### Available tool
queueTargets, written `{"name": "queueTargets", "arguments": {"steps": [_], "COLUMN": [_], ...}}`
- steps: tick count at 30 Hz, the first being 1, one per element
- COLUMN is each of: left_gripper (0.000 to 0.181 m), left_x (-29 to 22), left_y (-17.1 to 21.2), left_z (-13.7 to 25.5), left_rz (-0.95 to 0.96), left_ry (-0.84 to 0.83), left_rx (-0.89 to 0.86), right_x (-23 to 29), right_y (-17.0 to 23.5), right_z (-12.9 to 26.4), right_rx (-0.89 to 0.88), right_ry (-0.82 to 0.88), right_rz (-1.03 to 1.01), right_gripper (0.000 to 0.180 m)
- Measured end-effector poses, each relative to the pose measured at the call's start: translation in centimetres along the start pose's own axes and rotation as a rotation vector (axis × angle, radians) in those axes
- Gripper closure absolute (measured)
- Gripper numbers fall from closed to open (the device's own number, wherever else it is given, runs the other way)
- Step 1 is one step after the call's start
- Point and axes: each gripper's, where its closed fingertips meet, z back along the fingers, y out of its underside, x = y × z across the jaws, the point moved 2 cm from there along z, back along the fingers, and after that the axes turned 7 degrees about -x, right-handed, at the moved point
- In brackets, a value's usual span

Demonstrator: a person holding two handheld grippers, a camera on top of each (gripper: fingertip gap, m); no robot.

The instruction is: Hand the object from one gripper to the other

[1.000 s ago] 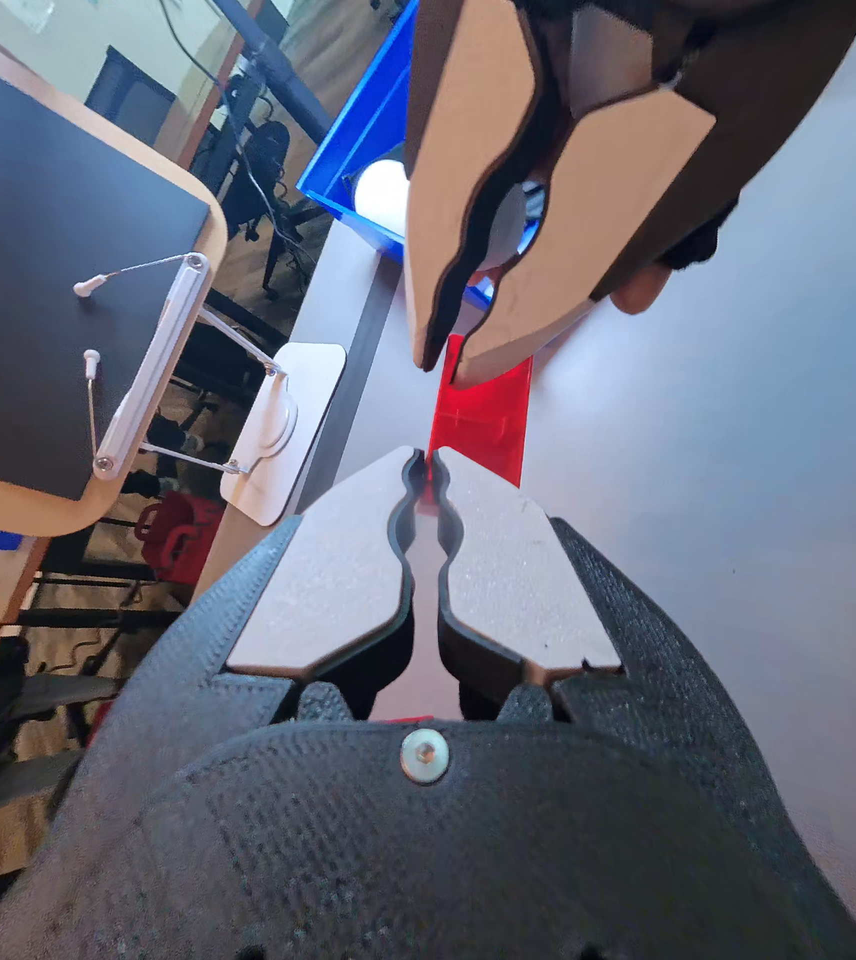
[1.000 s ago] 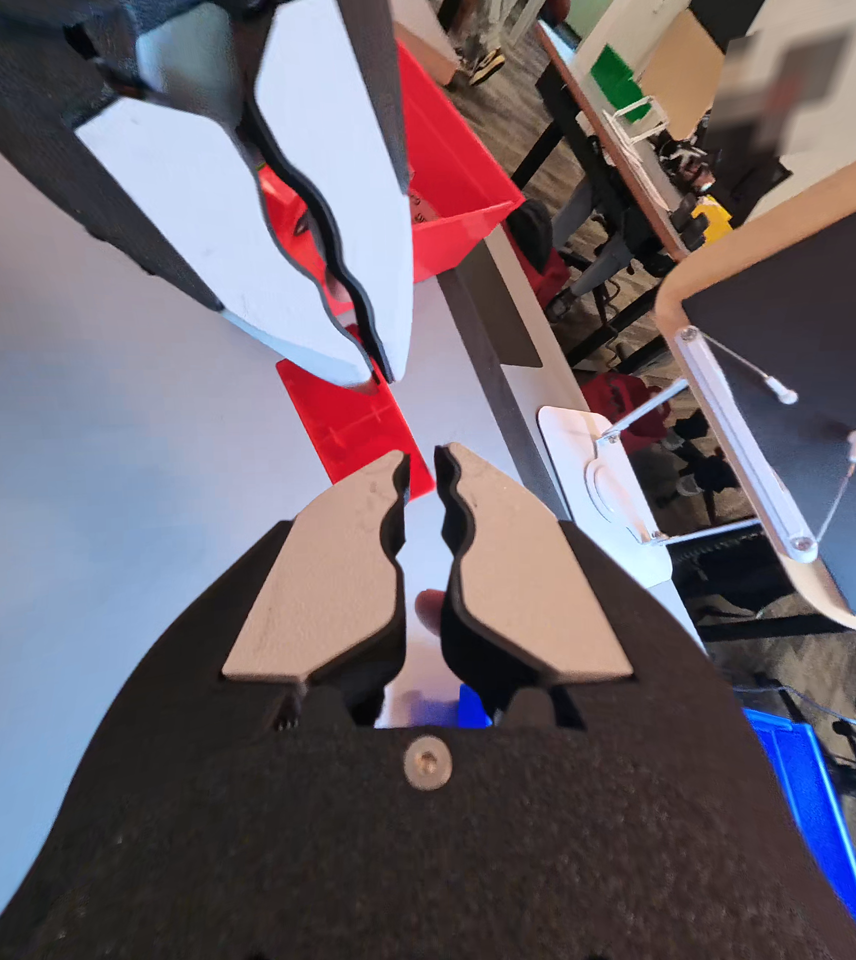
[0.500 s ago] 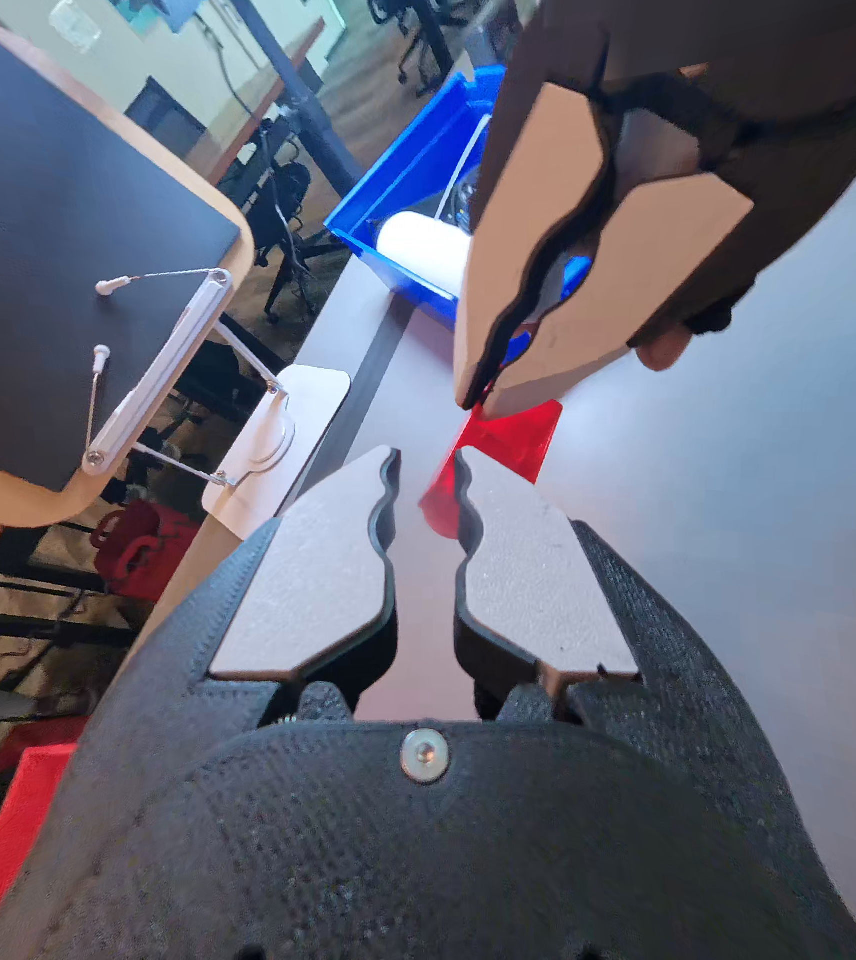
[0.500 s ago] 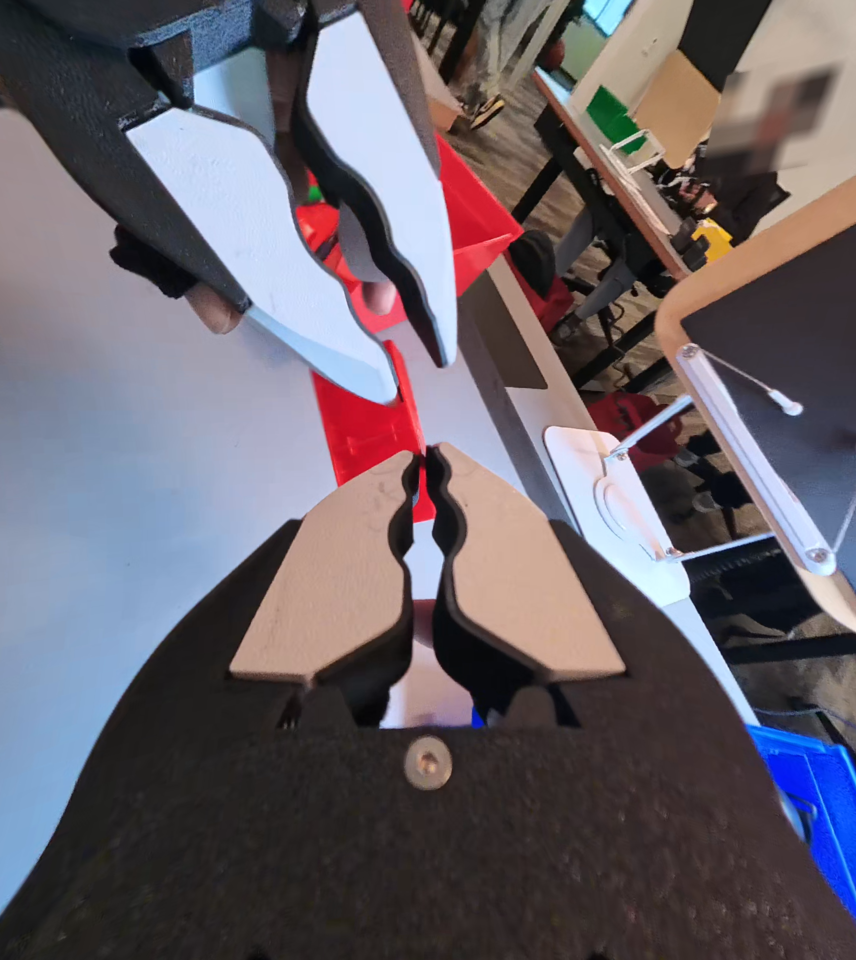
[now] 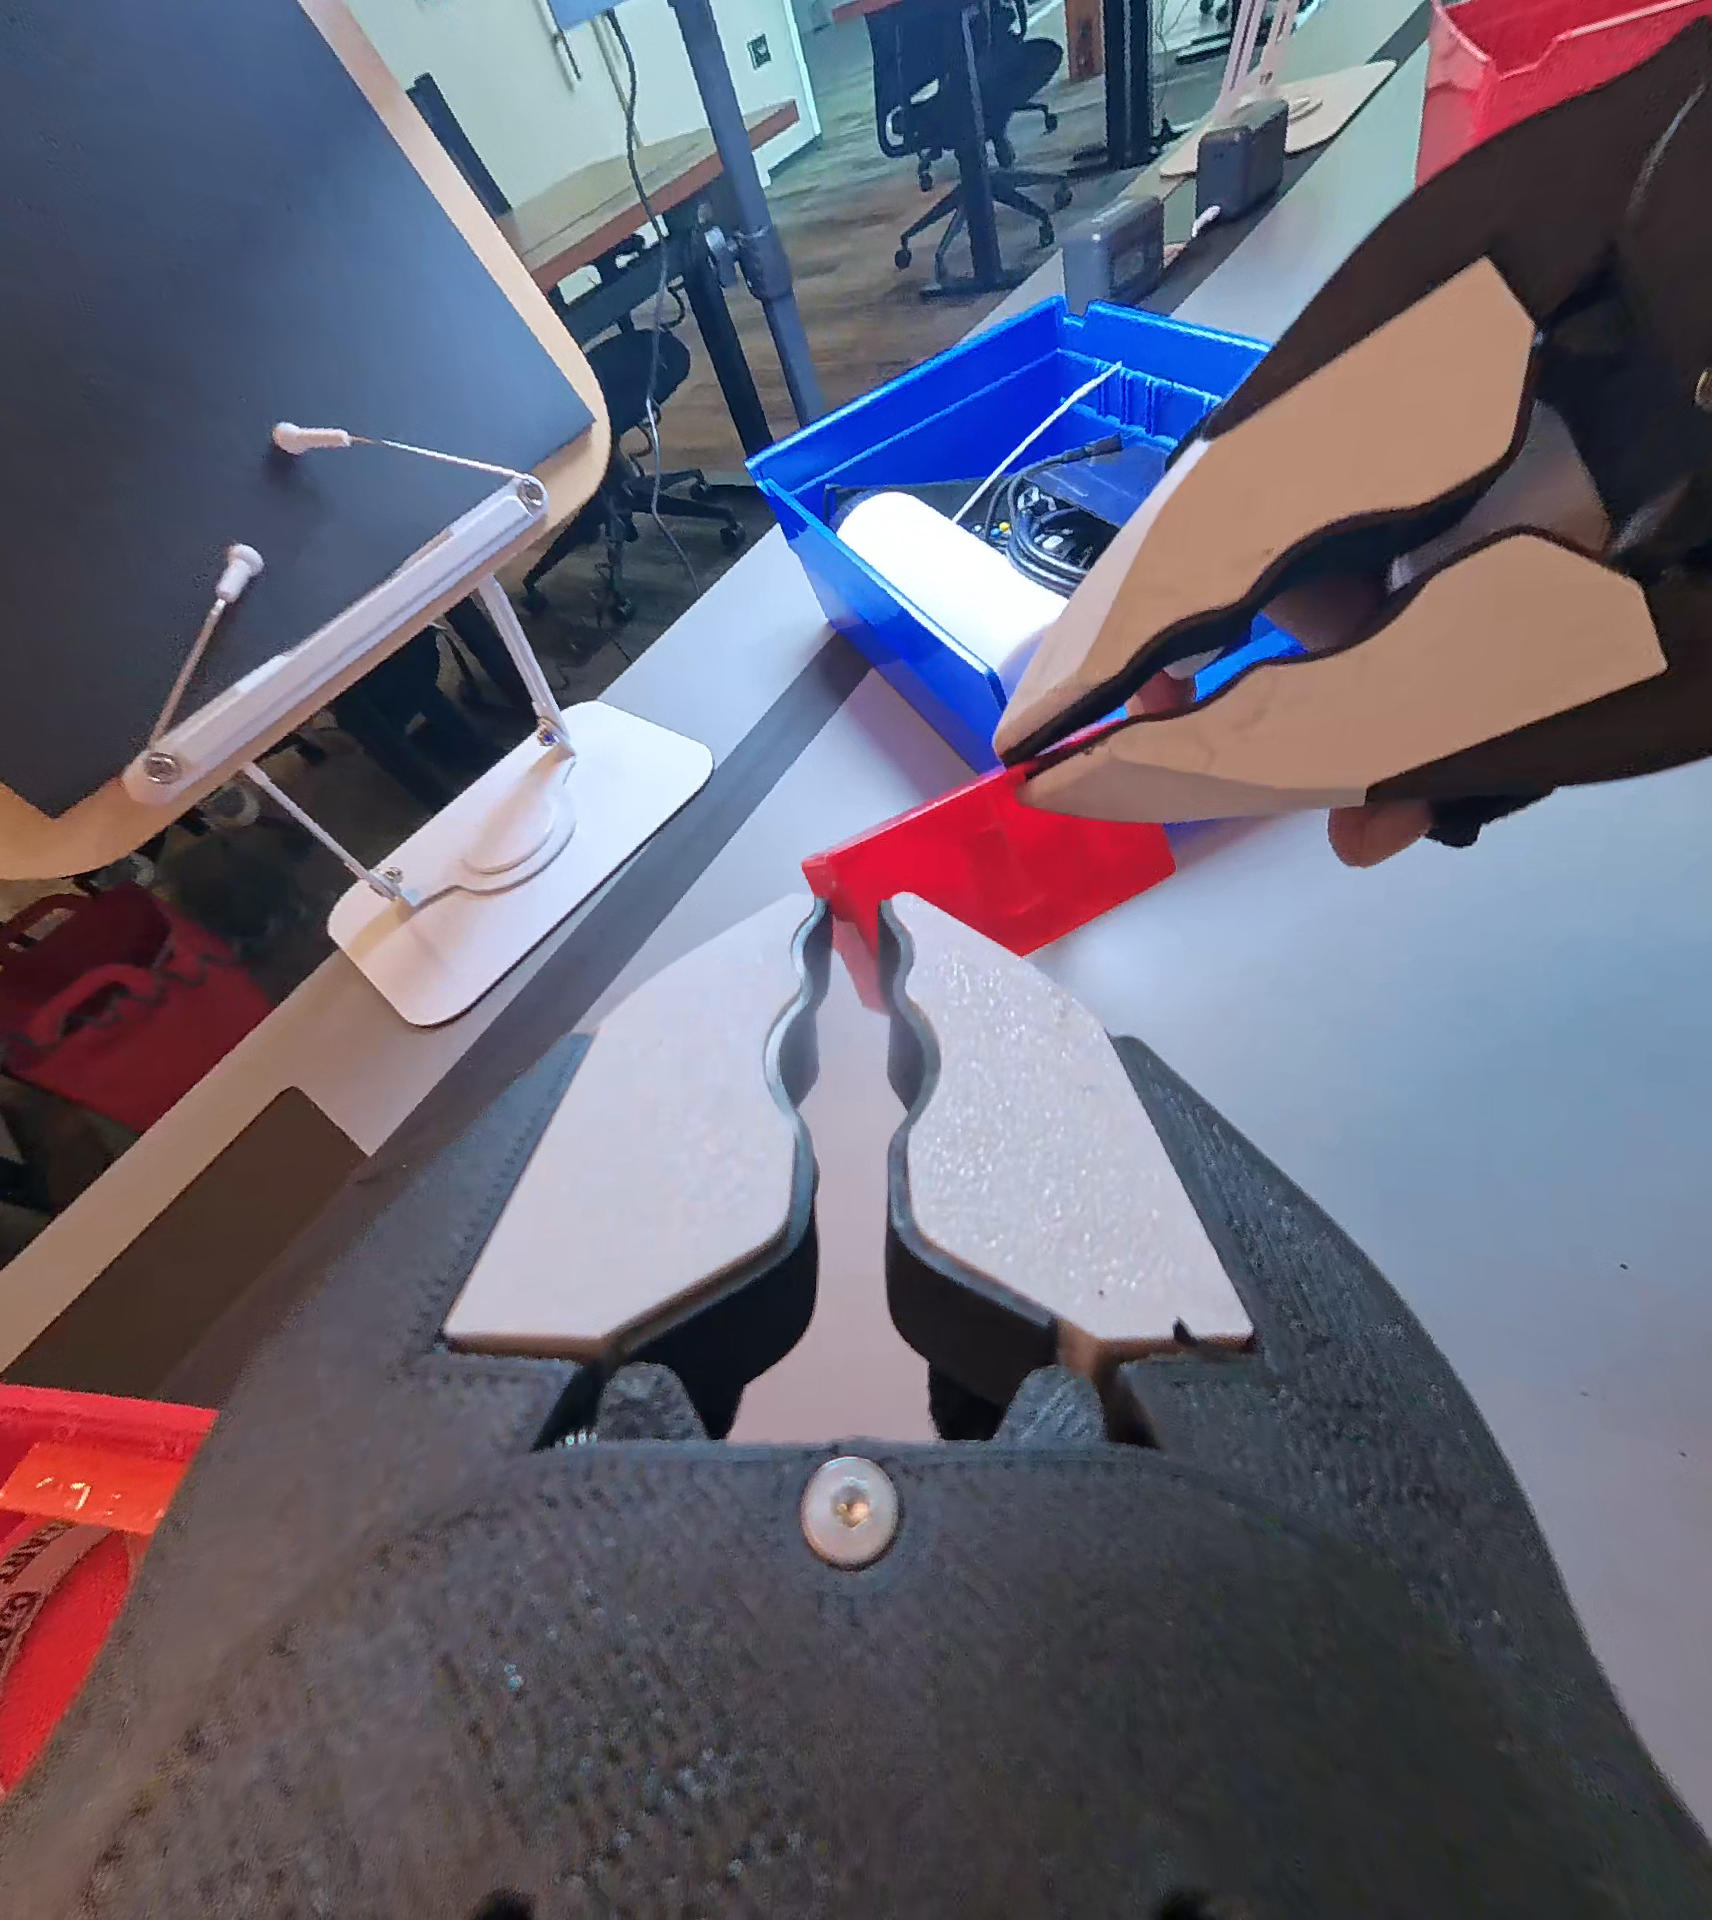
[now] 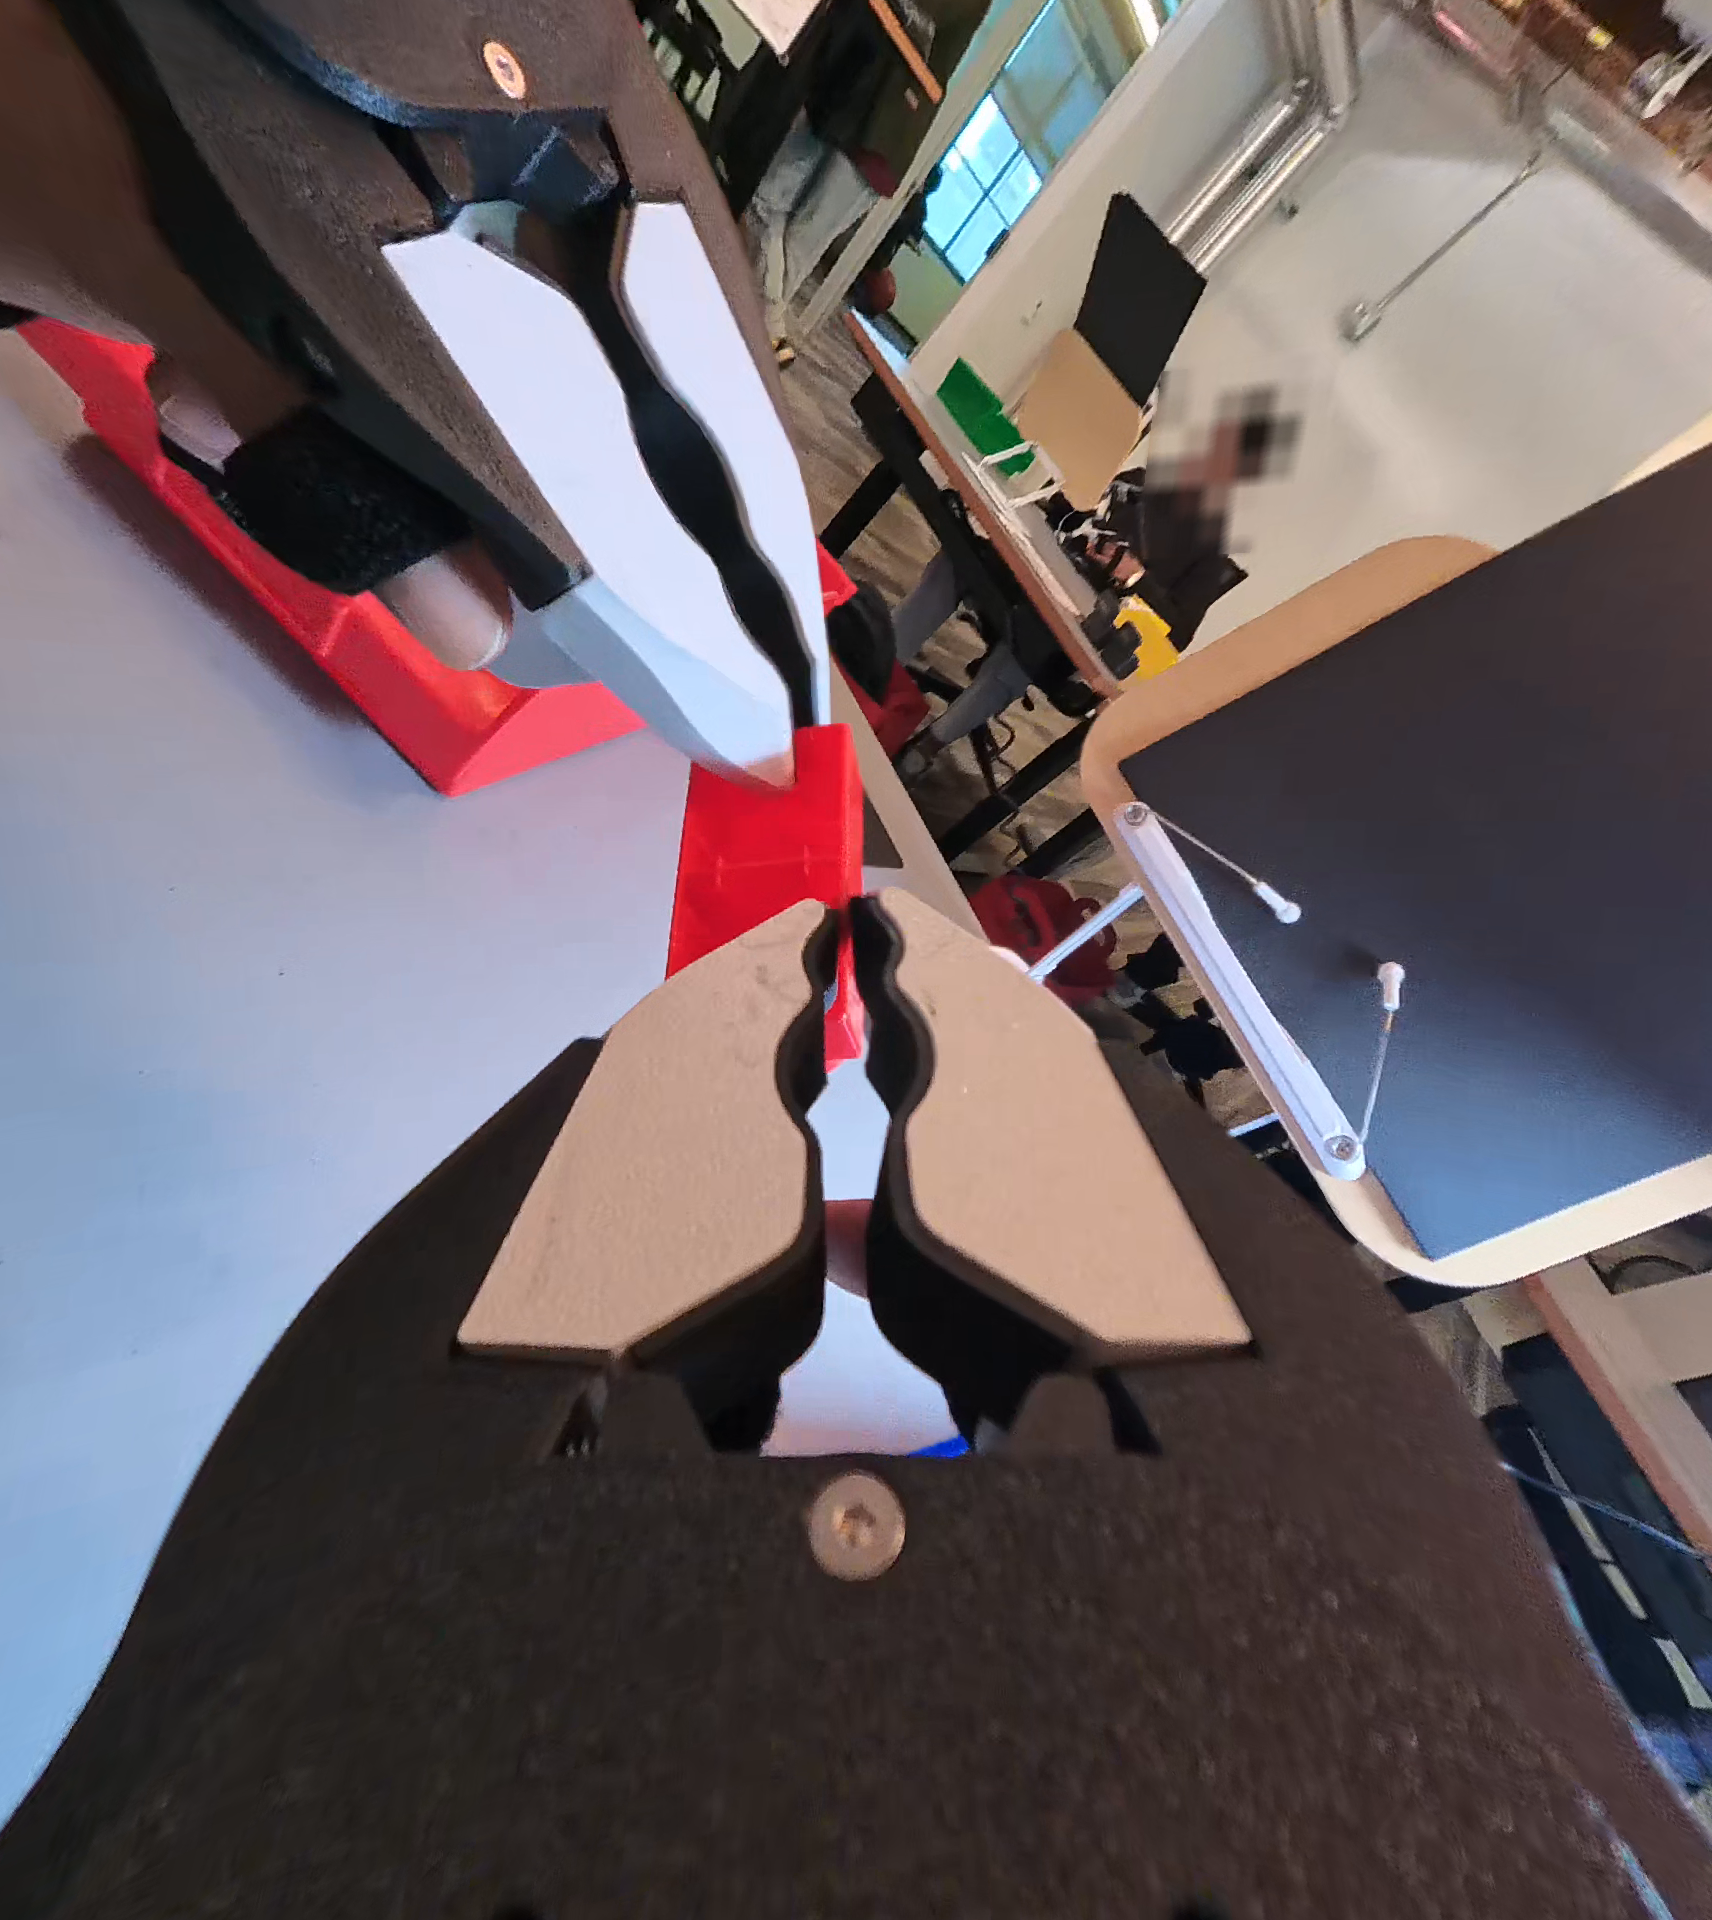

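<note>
Red piece: a flat red plastic piece (image 5: 987, 868) held above the tabletop, spanning the two grippers.
Left gripper: the left gripper (image 5: 857, 914) has its jaws nearly together, pinching one end of the red piece at its tips.
Right gripper: the right gripper (image 6: 850, 914) has its jaws pressed onto the opposite end of the same piece; in the left wrist view it enters from 2 o'clock.
Tabletop: a pale grey tabletop (image 5: 1454, 1091) with a dark strip along its edge.
Blue bin: a blue bin (image 5: 935, 582) at 12 o'clock in the left wrist view, holding a white roll and cables.
Red bin: a red bin (image 6: 395, 665) at 10 o'clock in the right wrist view.
Stand: a white stand (image 5: 519, 852) props a dark panel at the tabletop's edge.
Room: an office with desks, chairs and a wood floor.
</note>
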Motion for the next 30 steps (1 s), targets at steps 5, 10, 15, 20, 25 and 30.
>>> {"name": "queueTargets", "arguments": {"steps": [5,10,15,20,25,30], "left_gripper": [0.176,0.177,0.179,0.179,0.179,0.173], "left_x": [0.5,0.9,0.9,0.1,-0.1,0.1], "left_y": [-1.0,-1.7,-1.7,-1.6,-1.6,-2.9], "left_z": [0.5,0.8,0.8,0.5,0.4,0.8], "left_rz": [-0.049,-0.117,-0.281,-0.406,-0.424,-0.179], "left_ry": [-0.06,-0.138,-0.231,-0.263,-0.257,-0.182], "left_rx": [-0.033,-0.047,0.014,0.073,0.067,-0.112], "right_x": [0.2,0.4,0.7,0.9,0.7,-0.9], "right_y": [-0.5,-1.0,-1.2,-0.6,-0.2,-0.2], "right_z": [-0.2,-0.4,-0.6,-0.8,-0.9,-0.3], "right_rx": [-0.03,-0.043,-0.012,0.043,0.048,-0.013], "right_ry": [0.029,0.074,0.077,0.083,0.088,0.125], "right_rz": [0.021,0.082,0.062,0.088,0.073,-0.046], "right_gripper": [0.175,0.173,0.171,0.17,0.17,0.171]}}
